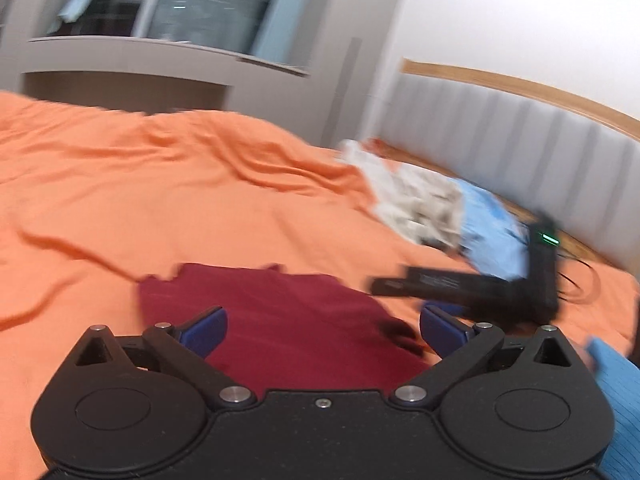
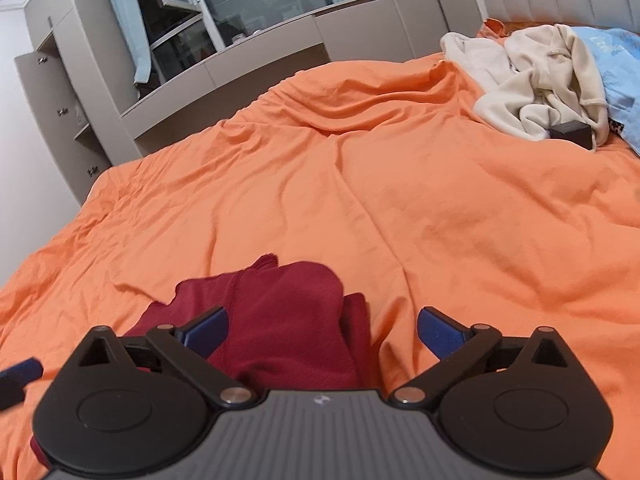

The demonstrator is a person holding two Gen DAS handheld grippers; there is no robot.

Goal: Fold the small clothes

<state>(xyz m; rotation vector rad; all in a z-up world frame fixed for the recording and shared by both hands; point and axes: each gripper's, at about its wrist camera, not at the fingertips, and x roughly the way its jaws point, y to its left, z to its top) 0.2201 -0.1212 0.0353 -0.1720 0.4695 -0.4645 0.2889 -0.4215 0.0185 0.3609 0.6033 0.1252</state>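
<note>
Now maroon garment (image 2: pixel 280 320) flat below wide-open right gripper (image 2: pixel 322 332).

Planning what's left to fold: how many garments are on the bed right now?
3: a dark red garment just ahead of both grippers, and a cream garment beside a light blue garment piled near the headboard. More may be hidden in that pile.

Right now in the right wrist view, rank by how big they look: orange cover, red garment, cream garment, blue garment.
1. Orange cover, fills most of the view.
2. Red garment, though it lies nearest the camera.
3. Cream garment.
4. Blue garment, cut off by the frame edge, so its rank is unsure.
</note>
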